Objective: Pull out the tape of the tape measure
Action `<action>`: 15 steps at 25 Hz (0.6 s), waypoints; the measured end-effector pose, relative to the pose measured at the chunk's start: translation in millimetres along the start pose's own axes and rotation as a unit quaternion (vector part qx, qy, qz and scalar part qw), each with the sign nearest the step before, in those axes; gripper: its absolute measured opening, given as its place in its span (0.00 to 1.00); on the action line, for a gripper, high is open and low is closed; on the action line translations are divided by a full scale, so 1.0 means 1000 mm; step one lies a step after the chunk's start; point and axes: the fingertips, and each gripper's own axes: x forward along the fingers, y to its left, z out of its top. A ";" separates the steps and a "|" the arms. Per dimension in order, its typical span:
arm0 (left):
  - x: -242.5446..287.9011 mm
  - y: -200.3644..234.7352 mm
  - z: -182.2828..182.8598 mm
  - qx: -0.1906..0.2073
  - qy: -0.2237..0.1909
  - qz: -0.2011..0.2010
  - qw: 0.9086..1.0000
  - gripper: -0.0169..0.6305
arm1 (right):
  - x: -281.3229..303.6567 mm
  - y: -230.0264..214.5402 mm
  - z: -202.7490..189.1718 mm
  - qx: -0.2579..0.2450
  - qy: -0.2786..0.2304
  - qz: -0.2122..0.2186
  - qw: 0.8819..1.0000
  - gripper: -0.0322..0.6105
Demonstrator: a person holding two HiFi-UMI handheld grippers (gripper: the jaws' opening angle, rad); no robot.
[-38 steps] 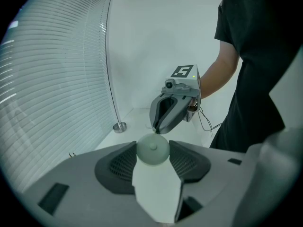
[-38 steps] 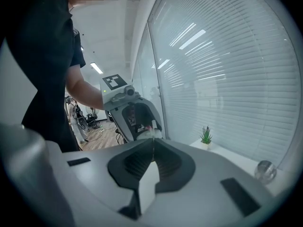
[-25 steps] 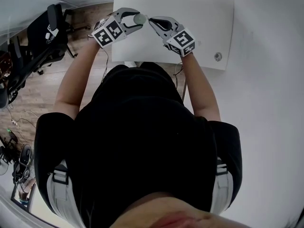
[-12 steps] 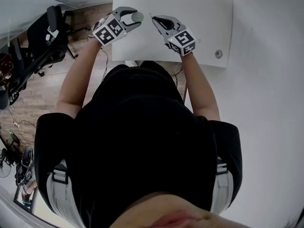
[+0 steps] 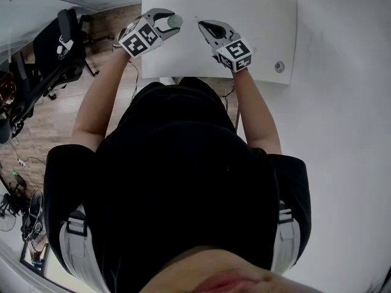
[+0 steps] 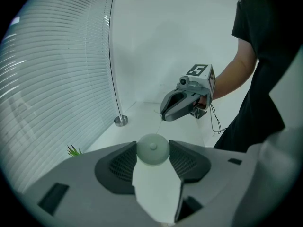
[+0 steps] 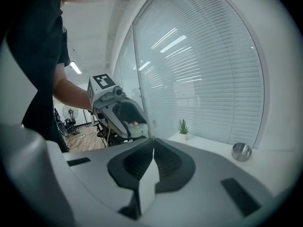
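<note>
pulling is the step in hand, barely begun: our left gripper (image 5: 171,23) clamps the round tape measure (image 6: 153,149) above the desk (image 5: 256,17), near its left edge. our right gripper (image 5: 201,24), jaws pinched shut, nips the thin tape (image 6: 160,128) just beside it. next, we judge, the right draws away toward the desk's right edge.

- I see a black short-sleeved T-shirt (image 5: 177,163), its sleeves ending above the elbows.
- Below it are pale grey trousers (image 5: 79,255), with a black buckled strap (image 5: 76,226) at each hip.
- My left gripper (image 5: 173,22) and right gripper (image 5: 200,24) have pale grey shells and black ribbed pads (image 6: 124,162).
- Each carries a cube (image 5: 236,54) of black-and-white square markers.
- A thin dark cable (image 6: 216,122) trails from the right one.
</note>
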 end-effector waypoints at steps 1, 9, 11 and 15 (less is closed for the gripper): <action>0.000 0.000 0.001 0.001 -0.001 0.000 1.000 0.38 | 0.000 -0.001 0.000 0.000 -0.001 -0.001 1.000 0.06; 0.000 0.006 -0.002 -0.005 0.002 0.005 1.000 0.37 | -0.013 -0.018 -0.002 0.007 0.000 -0.018 1.000 0.06; 0.000 0.008 -0.004 -0.007 0.005 0.006 1.000 0.38 | -0.014 -0.022 -0.002 0.008 0.000 -0.022 1.000 0.06; 0.000 0.011 -0.007 -0.009 0.007 0.010 1.000 0.38 | -0.019 -0.032 -0.004 0.013 -0.002 -0.032 0.999 0.06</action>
